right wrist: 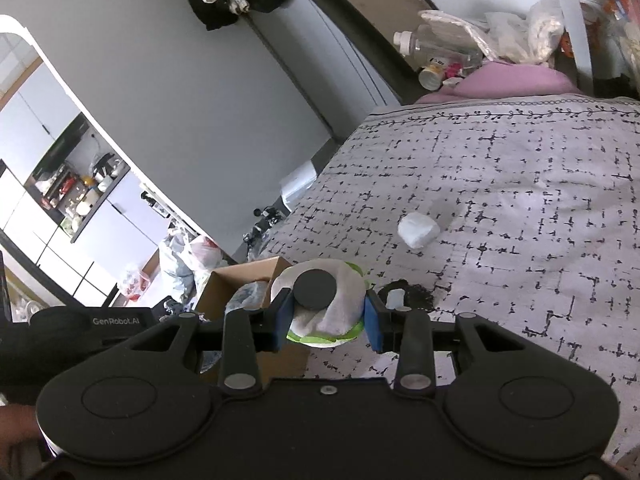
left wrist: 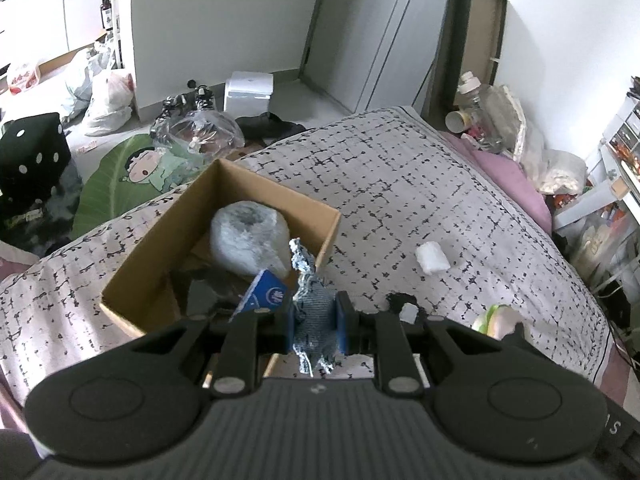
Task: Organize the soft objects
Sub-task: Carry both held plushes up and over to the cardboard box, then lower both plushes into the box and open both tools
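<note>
My left gripper (left wrist: 315, 326) is shut on a scrap of blue denim cloth (left wrist: 311, 308), held just above the near right corner of an open cardboard box (left wrist: 160, 240). The box holds a bubble-wrap roll (left wrist: 248, 236) and a blue packet (left wrist: 266, 292). My right gripper (right wrist: 326, 322) is shut on a white and green plush pad with a black disc (right wrist: 324, 300), held above the bed beside the box (right wrist: 240, 276). A small white soft lump (left wrist: 431, 257) (right wrist: 418, 230) and a black cloth with a white tag (left wrist: 404, 306) (right wrist: 408, 294) lie on the bedspread.
The patterned bedspread (left wrist: 420, 184) covers the bed; a pink pillow (left wrist: 508, 176) lies at its far edge. Bottles and bags (left wrist: 480, 116) crowd the far right corner. On the floor to the left are plastic bags (left wrist: 108, 100), a black dotted cushion (left wrist: 32, 152) and a white box (left wrist: 248, 90).
</note>
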`<state>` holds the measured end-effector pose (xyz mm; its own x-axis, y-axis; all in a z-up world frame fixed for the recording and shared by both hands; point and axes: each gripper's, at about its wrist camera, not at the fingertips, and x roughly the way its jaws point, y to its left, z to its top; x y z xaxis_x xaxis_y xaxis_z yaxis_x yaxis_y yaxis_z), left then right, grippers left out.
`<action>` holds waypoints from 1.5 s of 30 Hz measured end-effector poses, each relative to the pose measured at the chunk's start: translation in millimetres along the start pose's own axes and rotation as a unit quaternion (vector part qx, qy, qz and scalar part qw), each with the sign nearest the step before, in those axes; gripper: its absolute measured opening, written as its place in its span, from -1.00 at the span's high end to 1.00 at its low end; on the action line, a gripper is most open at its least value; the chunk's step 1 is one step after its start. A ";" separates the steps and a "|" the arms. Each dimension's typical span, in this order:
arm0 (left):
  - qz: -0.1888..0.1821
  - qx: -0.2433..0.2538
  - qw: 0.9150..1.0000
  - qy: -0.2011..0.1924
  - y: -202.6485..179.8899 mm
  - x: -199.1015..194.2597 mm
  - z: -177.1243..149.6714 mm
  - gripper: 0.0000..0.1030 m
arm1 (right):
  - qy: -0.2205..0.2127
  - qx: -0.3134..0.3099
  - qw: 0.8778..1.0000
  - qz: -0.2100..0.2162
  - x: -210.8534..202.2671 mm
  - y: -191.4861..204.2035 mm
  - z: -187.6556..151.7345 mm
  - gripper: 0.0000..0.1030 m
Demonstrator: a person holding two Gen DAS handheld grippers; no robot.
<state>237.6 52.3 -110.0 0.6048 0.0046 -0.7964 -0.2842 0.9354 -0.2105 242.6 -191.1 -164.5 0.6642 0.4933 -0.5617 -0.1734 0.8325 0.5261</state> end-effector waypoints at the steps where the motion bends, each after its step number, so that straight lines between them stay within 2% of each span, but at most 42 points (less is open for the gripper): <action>1: 0.000 0.000 1.000 0.000 2.6 0.5 0.6 0.63 | 0.000 -0.002 1.000 0.002 0.7 1.6 -0.4 0.29; 9: 0.005 -0.010 1.000 0.002 23.0 10.1 4.6 0.63 | 0.000 -0.021 1.000 -0.001 12.3 12.6 -3.5 0.28; 16: -0.004 -0.019 1.000 0.004 40.7 22.7 7.7 0.63 | 0.001 -0.056 0.998 0.009 19.5 27.9 -9.0 0.28; 26: -0.011 -0.033 0.999 0.016 68.1 43.3 9.5 0.63 | 0.034 -0.059 0.998 0.007 46.5 40.1 -21.5 0.28; 33: -0.011 -0.048 0.998 0.029 90.1 57.8 8.2 0.63 | 0.033 -0.062 0.998 0.003 60.0 53.7 -21.3 0.28; 38: -0.005 -0.050 0.998 0.039 102.6 60.4 2.3 0.63 | 0.034 -0.072 0.997 0.006 69.1 69.3 -23.5 0.28; 45: -0.020 -0.060 0.997 0.039 117.7 52.6 -1.6 0.57 | 0.042 -0.092 0.995 0.002 77.6 88.8 -33.7 0.28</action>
<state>234.9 162.1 -177.6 0.5588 -0.0640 -0.8269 -0.3505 0.8853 -0.3054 254.2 -70.4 -183.0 0.6020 0.5093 -0.6150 -0.3107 0.8589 0.4072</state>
